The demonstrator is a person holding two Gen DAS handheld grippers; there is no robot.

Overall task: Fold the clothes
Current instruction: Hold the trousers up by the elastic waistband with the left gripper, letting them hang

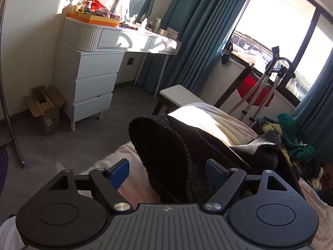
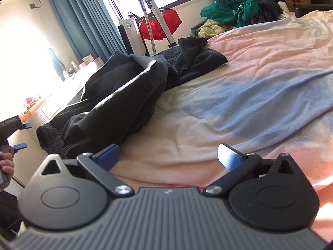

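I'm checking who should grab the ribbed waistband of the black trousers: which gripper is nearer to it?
Left. The left gripper has its open jaws on either side of the ribbed waistband. The right gripper hangs open over bare bedsheet, beside the black trousers.

I see a white dresser (image 1: 93, 79) at ten o'clock, blue curtains (image 1: 193, 31) at twelve, a cardboard box (image 1: 44, 108) by it.
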